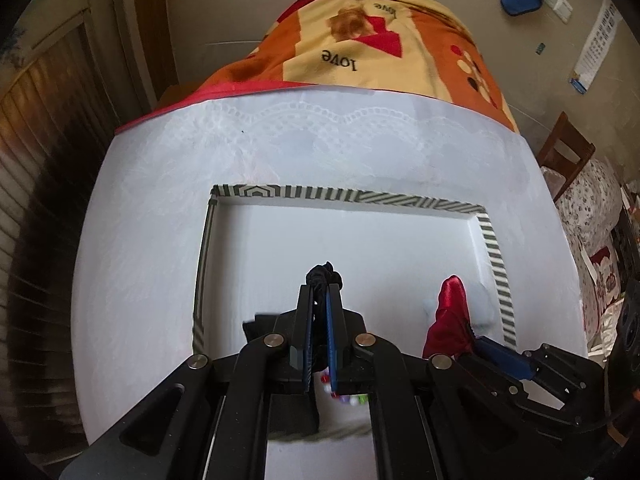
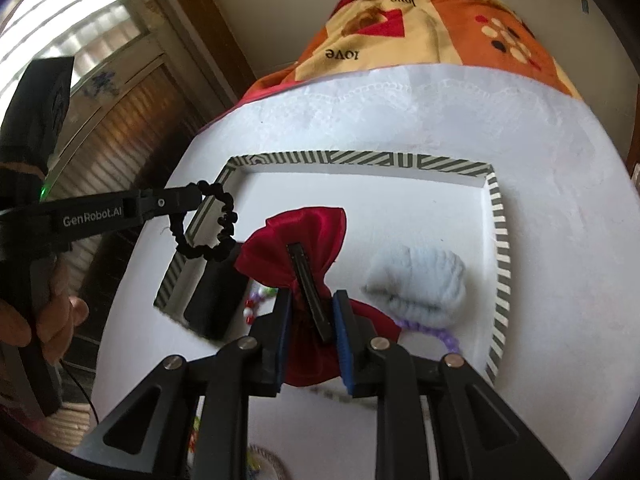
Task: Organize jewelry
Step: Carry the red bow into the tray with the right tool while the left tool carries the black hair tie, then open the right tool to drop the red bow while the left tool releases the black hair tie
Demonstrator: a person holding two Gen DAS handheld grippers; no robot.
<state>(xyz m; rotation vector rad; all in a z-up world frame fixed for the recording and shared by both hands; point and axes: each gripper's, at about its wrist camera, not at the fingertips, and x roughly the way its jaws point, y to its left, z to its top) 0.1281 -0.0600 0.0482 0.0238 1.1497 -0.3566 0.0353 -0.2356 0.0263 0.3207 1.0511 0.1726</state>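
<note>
- Two tongs are working over one striped-rim tray (image 2: 502, 240): the right tongs (image 2: 310, 340) are closing on one red bow hair clip (image 2: 304, 236), gripping its black clip bar.
- Left tongs (image 1: 319, 320) are pinching one black scrunchie (image 1: 324, 274), hanging above the tray's left edge.
- Lying in the tray are one pale blue fluffy piece (image 2: 418, 284), one purple bead bracelet (image 2: 448, 338), and one red-and-white bead string (image 2: 256, 304).
- Beyond, one patterned blanket (image 2: 432, 28) is lying past the white tabletop (image 2: 560, 184).

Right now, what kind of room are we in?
Probably a lived-in home room: a patterned blanket printed "love", a wooden chair, and a white table holding a tray of hair accessories.
</note>
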